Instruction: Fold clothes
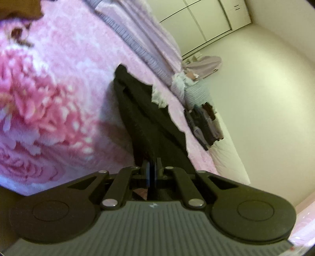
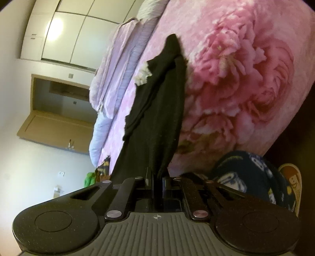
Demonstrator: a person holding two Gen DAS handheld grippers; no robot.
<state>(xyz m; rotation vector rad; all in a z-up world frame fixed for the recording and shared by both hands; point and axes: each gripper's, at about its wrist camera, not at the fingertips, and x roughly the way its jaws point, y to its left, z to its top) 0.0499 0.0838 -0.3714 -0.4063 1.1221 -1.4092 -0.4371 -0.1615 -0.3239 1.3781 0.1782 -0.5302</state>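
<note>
Two claws, one black garment, on a bed under a pink blanket printed with big roses. Left claw clamped tight on one edge of the black garment, the dark cloth drawn up from the blanket in long folds toward the pinched fingers. Right claw likewise closed on another edge of the same garment, the fabric bunched where it enters the jaws and stretched back across the blanket. Beyond the garment, on the side away from the claws, a small scrap of white ruffled cloth against its far edge, seen also in the right wrist view. Farther past the garment, folded lilac bedding along the blanket's far side. Beside that bedding, toward the bed's edge, a small heap of dark clothes. Behind the bed, pale wardrobe doors in the left view; in the right view an open brown door on the wall beyond the garment. Near the right claw, a leg in dark patterned fabric. Both views tilted and motion-blurred.
</note>
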